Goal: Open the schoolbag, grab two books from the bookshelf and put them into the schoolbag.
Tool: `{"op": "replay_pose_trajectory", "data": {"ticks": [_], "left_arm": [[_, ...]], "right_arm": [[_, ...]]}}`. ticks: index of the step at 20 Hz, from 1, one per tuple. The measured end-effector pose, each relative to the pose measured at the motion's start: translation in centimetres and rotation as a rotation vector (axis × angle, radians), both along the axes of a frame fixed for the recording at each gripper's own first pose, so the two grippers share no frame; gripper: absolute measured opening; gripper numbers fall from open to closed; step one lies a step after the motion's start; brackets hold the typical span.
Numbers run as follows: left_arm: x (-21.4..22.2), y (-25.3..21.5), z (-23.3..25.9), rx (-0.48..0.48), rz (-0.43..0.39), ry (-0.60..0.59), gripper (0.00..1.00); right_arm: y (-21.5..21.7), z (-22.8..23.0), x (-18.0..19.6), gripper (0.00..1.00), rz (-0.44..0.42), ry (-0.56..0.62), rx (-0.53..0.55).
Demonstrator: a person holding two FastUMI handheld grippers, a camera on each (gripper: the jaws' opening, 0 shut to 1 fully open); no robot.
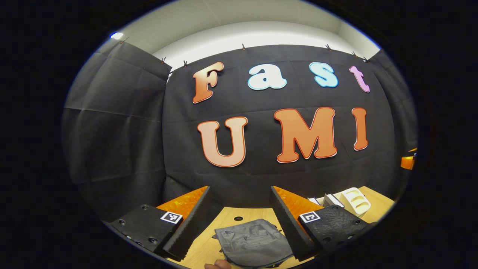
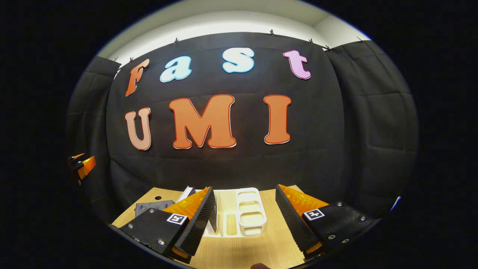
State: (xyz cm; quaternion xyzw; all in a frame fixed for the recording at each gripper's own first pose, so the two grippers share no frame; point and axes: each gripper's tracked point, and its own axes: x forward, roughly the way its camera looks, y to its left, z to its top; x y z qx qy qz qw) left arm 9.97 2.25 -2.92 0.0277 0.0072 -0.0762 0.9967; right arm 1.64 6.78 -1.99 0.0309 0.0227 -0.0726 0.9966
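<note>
Both grippers, left (image 1: 239,224) and right (image 2: 244,220), are hovering wide and empty; bag (image 1: 252,243) is lying closed, books (image 2: 186,194) are waiting in shelf (image 2: 248,213).

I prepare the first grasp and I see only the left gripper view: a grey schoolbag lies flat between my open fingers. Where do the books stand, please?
Observer: In the right gripper view, the books stand at the left end of the white bookshelf, on the wooden table.
Operator: Is the right gripper already on them?
Observer: No. The right gripper is open and above the table, with the bookshelf between its fingers, touching nothing.
Operator: Where is the schoolbag from there?
Observer: The schoolbag lies left of the bookshelf, partly hidden by the right gripper's left finger.
</note>
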Motion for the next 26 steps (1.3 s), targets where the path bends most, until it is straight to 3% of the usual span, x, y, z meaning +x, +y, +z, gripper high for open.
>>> {"op": "replay_pose_trajectory", "data": {"ticks": [7,14,20,26], "left_arm": [[0.8,-2.1,-2.7,0.165,-0.062,-0.02,0.97],[-0.6,-5.8,-9.5,0.363,-0.218,0.017,1.0],[-2.9,-8.8,-19.2,0.573,-0.331,0.117,0.97],[-5.7,-11.3,-28.3,0.694,-0.429,0.217,0.97]], "right_arm": [[0.8,-1.5,-0.1,0.97,-0.016,0.047,-0.024],[0.7,-3.4,-0.5,0.97,-0.031,0.102,-0.033],[-0.4,-5.3,-1.2,0.97,-0.057,0.159,-0.031],[-1.1,-7.0,-1.8,0.97,-0.078,0.216,-0.035]]}}
